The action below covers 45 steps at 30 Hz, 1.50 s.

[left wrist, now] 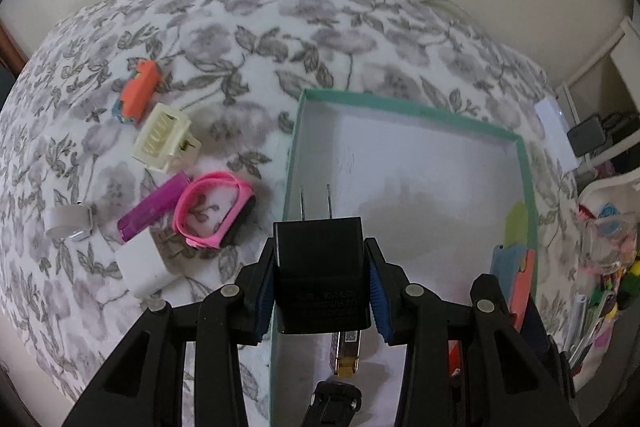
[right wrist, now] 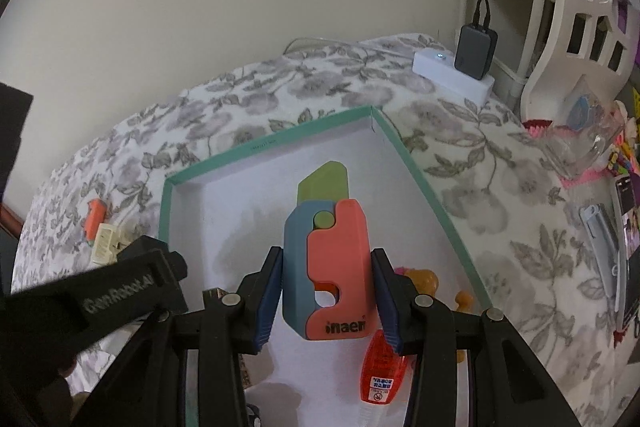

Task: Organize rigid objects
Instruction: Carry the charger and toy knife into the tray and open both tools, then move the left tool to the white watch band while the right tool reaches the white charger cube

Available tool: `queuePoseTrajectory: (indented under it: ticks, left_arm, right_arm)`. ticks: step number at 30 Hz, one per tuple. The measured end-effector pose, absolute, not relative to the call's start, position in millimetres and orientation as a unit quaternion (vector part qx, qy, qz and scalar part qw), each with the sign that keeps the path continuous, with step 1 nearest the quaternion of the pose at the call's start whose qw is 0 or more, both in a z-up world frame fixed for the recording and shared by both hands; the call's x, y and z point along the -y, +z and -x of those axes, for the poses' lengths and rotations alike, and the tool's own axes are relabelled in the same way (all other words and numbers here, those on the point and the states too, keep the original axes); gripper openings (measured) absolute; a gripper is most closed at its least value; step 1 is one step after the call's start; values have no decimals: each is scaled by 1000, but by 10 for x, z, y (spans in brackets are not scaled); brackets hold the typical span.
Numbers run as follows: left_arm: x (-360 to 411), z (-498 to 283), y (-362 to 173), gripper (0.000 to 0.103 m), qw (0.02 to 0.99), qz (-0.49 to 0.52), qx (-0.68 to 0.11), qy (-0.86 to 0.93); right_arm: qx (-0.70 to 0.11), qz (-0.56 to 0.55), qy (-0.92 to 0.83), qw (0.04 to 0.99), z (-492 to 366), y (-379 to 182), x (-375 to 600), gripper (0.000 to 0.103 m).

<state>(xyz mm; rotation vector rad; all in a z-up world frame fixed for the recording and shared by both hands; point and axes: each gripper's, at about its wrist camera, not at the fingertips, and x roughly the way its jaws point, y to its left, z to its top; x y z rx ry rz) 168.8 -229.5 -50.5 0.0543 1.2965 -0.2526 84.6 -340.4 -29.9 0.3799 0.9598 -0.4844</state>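
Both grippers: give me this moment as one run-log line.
left gripper: shut on black charger | right gripper: shut on toy knife | both above teal box

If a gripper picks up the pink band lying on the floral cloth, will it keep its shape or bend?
The pink band is a thin loop, so it probably flexes and sags. Its dark block on one side may hang lowest. Lying flat, it seems unlikely to roll.
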Motion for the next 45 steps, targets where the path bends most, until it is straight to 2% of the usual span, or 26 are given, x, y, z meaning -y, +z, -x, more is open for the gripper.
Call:
queuePoseTrajectory:
  ticks: [14, 18, 23, 27, 31, 32, 35, 38, 41, 45]
  left_arm:
    - [2205, -1704, -512, 43, 784, -6, -608, -121]
    - [2200, -1692, -496, 54, 784, -10, -609, -121]
    - [2121, -1692, -434, 55, 789, -15, -605, -107]
    - [2010, -1738, -363, 66, 794, -15, -600, -95]
    - [1851, -1807, -343, 72, 800, -21, -596, -68]
    - [1803, -1826, -350, 73, 802, -26, -594, -57]
    - [1723, -1861, -390, 87, 805, -43, -591, -32]
    - [1658, -1884, -444, 88, 802, -58, -595, -16]
    - [1616, -1882, -483, 89, 799, -72, -597, -2]
    - [1589, -1878, -516, 95, 798, -87, -596, 11]
  right_arm:
    - [-474, -169, -225, 835, -857, -374, 3375, 44]
    - [-475, -169, -225, 834, -853, -374, 3374, 44]
    - [-481, -165, -222, 832, -859, -400, 3368, 44]
    - [-485, -161, -217, 832, -866, -410, 3340, 44]
    - [-483, -147, -216, 836, -876, -404, 3306, 45]
    - [-484, -146, -215, 836, -880, -407, 3307, 47]
    - [-482, -149, -215, 836, -877, -415, 3302, 67]
    - [-483, -150, -211, 836, -883, -422, 3289, 69]
    - [-483, -148, -207, 838, -887, -433, 3272, 77]
    - [-481, -154, -204, 839, -890, -448, 3274, 84]
